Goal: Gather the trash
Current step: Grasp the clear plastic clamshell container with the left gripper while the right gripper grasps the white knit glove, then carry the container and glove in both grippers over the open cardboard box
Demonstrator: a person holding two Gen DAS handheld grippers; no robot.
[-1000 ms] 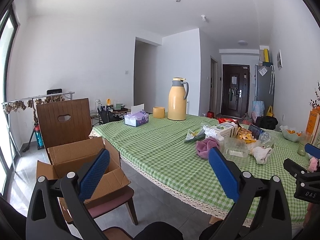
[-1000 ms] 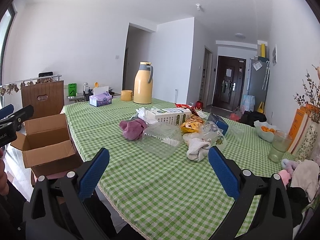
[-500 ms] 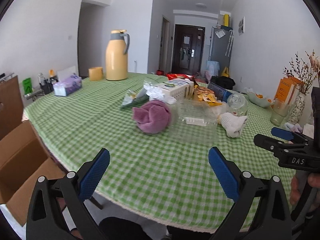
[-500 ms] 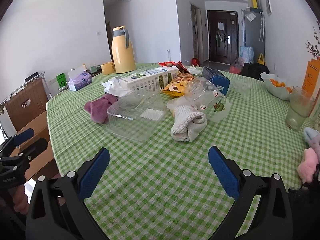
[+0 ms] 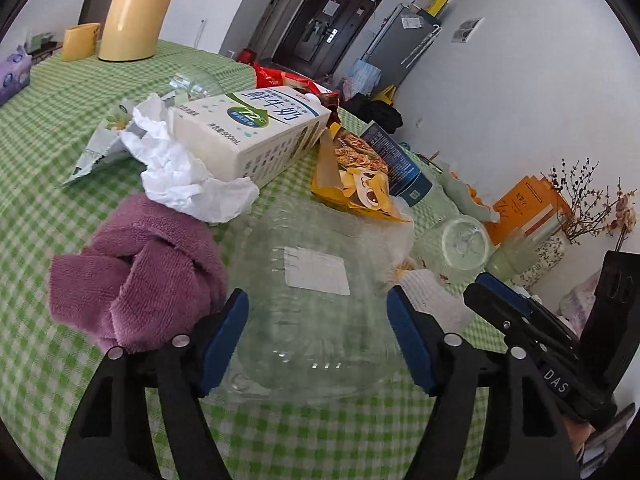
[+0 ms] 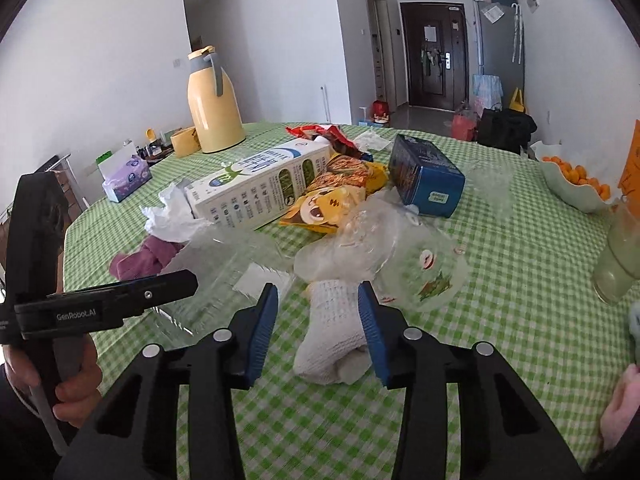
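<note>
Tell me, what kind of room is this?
Most likely the dining area of a lived-in flat. A table with a green checked cloth bears a yellow flask, a milk carton and a bowl of oranges; behind stand a fridge and a front door.

Trash, heaped beside milk carton, which is laid on its side: crumpled tissue at its base end; clear plastic box in front; yellow snack bag against its top end.
</note>
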